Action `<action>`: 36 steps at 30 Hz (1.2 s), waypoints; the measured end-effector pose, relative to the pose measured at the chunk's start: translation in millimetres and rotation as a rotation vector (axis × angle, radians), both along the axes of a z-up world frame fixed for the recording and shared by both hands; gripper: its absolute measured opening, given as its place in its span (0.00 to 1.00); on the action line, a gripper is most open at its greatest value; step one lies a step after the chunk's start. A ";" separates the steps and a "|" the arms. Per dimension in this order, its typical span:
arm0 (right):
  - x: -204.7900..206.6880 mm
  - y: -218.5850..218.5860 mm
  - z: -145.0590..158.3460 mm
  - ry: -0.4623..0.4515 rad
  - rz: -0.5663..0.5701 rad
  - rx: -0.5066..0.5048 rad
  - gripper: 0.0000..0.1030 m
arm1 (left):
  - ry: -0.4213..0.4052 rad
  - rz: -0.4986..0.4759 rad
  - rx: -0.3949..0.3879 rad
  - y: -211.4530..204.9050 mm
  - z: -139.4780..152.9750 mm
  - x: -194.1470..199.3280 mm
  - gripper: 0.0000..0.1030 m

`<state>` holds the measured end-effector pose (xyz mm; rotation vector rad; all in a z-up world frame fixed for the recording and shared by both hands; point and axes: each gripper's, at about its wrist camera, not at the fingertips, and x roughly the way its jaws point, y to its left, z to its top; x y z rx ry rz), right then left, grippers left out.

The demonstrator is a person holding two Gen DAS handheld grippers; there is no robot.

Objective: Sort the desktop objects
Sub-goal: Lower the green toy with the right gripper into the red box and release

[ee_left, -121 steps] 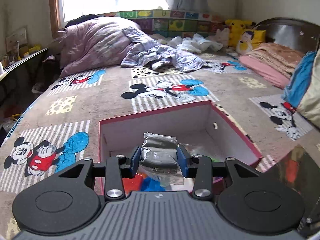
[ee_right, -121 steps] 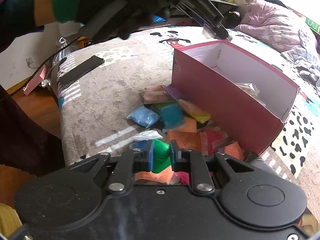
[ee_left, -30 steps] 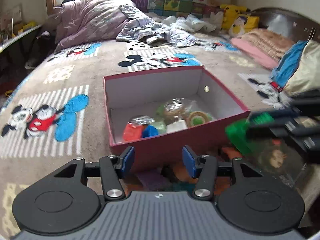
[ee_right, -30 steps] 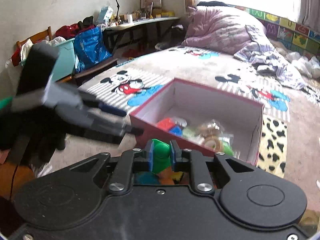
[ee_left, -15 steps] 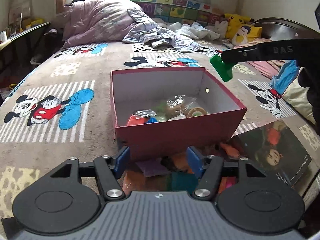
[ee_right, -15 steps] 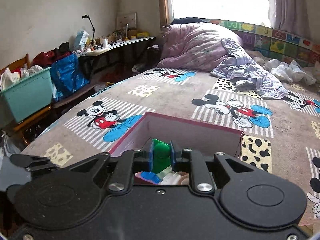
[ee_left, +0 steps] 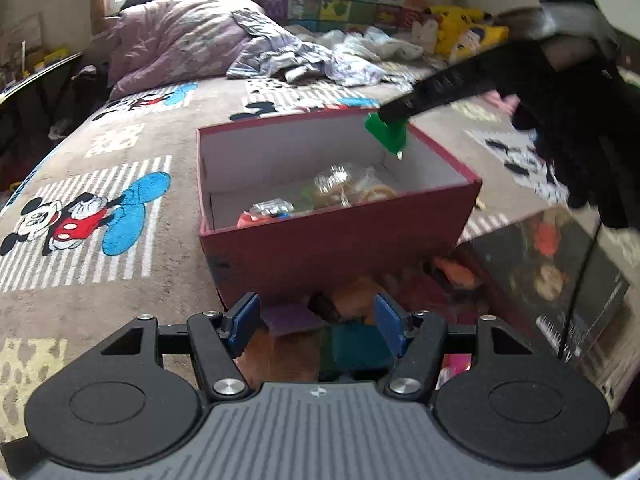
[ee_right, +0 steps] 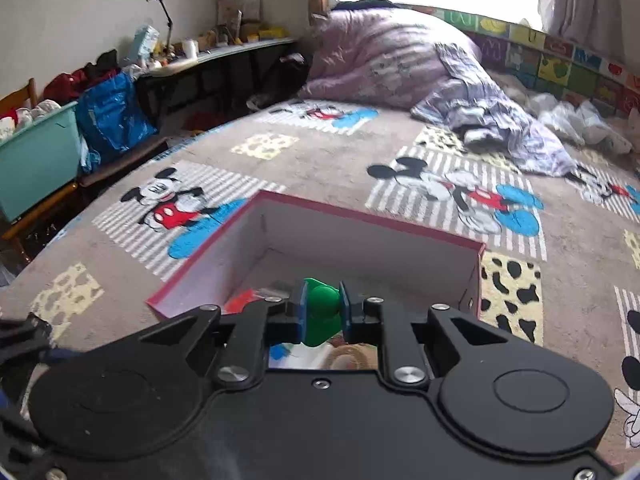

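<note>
the step in hand looked like the drop-off of one item while the other hand lined up the next pick. in the right wrist view the right gripper [ee_right: 322, 314] had its blue fingers [ee_right: 299, 312] pinching a green packet [ee_right: 320, 314] at lower centre of the frame, hanging above the open red box [ee_right: 360, 220], which sat on the mickey-print bed cover [ee_right: 280, 168]. the left wrist view showed the same packet [ee_left: 387, 132] at upper right of centre, held over the box's far right corner [ee_left: 440, 148], clear of the wall and not yet let go. the box already held several wrapped bits on its floor, among them clear crinkly packets [ee_left: 344, 184] and a red and blue one [ee_left: 264, 214]. the left gripper [ee_left: 316, 322] sat low in the frame with its fingers [ee_left: 244, 320] spread partway and nothing between them; they had just been opening. beyond the tips, against the near wall of the box, lay the unsorted pile [ee_left: 360, 300] of coloured packets, purple, orange and teal, blurred. a dark glossy book or board [ee_left: 560, 280] lay at the right. my judgement: the next move called for the right fingers to part while the packet was over the box, so it falls inside and not on the rim, and for the left to settle over a single packet in the pile before closing.
</note>
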<state>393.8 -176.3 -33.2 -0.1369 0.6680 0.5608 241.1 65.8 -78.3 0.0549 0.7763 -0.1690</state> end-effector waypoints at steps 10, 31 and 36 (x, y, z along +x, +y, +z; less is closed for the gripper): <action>43.2 -2.3 -25.3 0.067 -0.029 -0.065 0.15 | 0.038 -0.022 0.033 -15.8 -17.0 3.1 0.60; 78.5 6.8 -76.4 0.116 0.056 -0.455 0.15 | 0.103 -0.042 0.060 -28.4 -44.8 9.2 0.60; 76.3 11.4 -79.5 0.117 0.075 -0.477 0.15 | 0.105 -0.046 0.080 -27.3 -48.6 7.8 0.60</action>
